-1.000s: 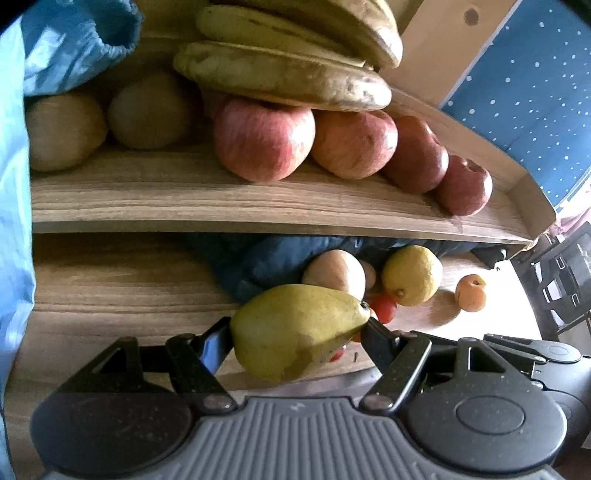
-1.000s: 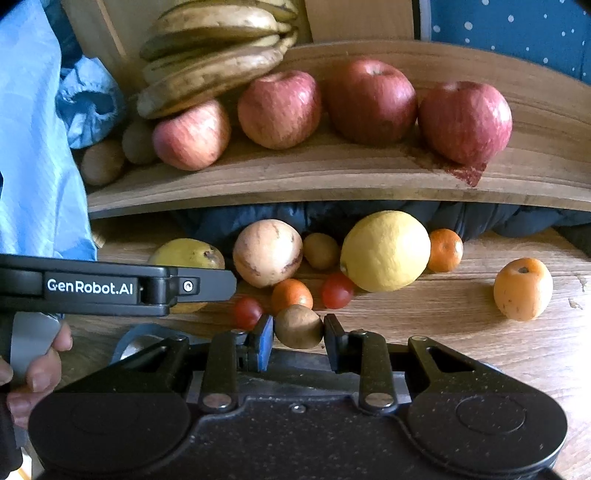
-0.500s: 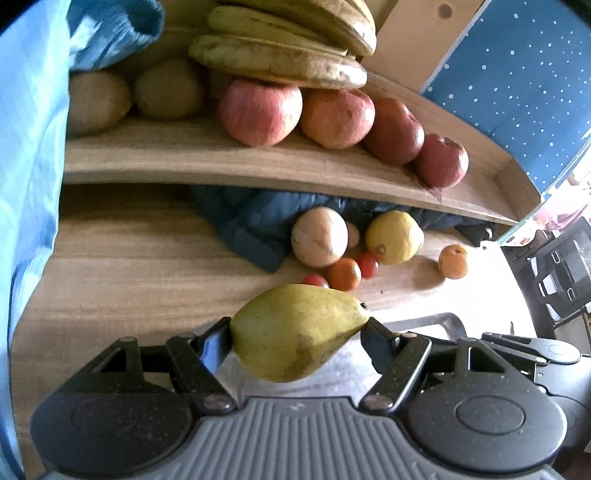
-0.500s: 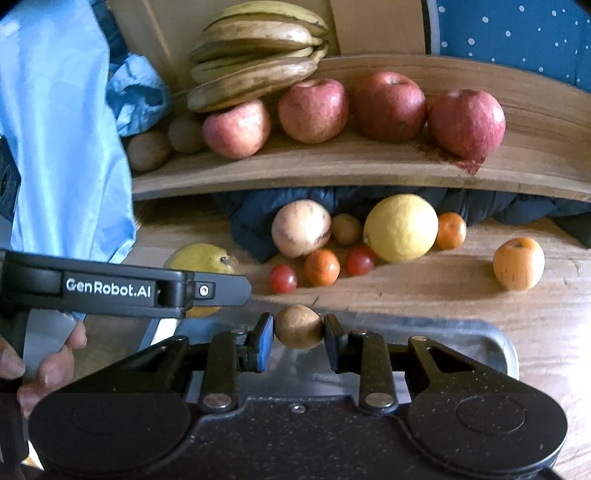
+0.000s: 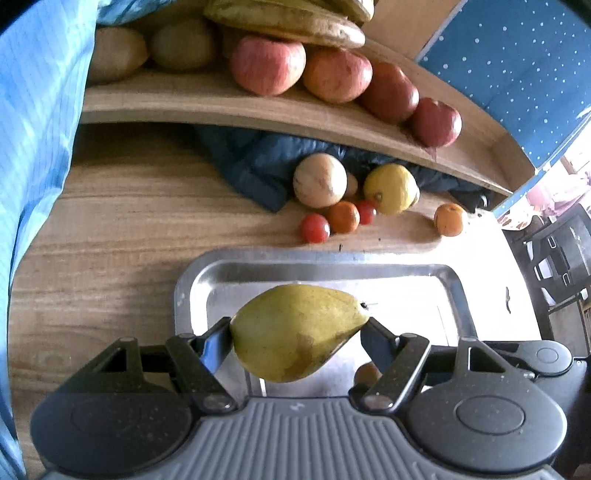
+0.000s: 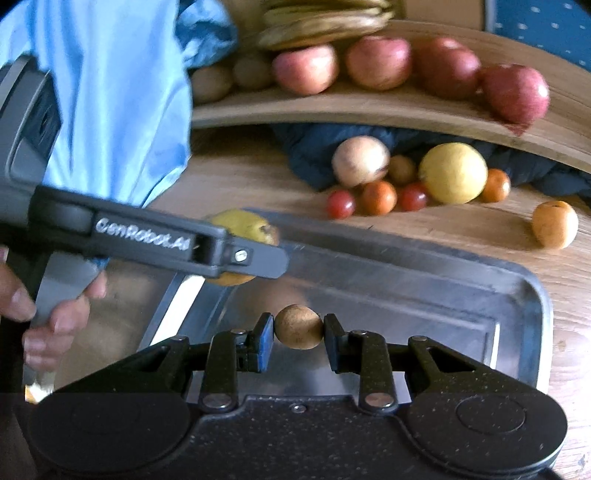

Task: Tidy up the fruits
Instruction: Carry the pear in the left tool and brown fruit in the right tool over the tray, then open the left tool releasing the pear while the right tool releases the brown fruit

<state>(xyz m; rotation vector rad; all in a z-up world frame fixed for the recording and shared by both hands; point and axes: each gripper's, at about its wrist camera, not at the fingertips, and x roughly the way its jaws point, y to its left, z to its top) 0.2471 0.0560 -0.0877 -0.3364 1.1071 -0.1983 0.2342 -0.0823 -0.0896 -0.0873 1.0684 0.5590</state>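
**Both grippers loaded, over the metal tray**

Your left gripper is clamped on a yellow-green pear, jaws set wide around it, one pad on the fat end and one at the stem end. The pear lies crosswise between the fingers, stem toward the right jaw. Directly beneath and ahead of it is the metal tray, sitting on the wooden table.

Your right gripper is pinched narrow on a small brown round fruit; both pads touch it. The tray is below this gripper too. To its left you see the left gripper's side bar, with the pear partly hidden behind it, and your hand on the handle.

Ahead of both grippers, beyond the tray's far rim, loose fruit is grouped on the table: a lemon, a pale round fruit, cherry tomatoes and small oranges. Farther ahead and higher, the wooden shelf carries a row of apples with bananas on top.
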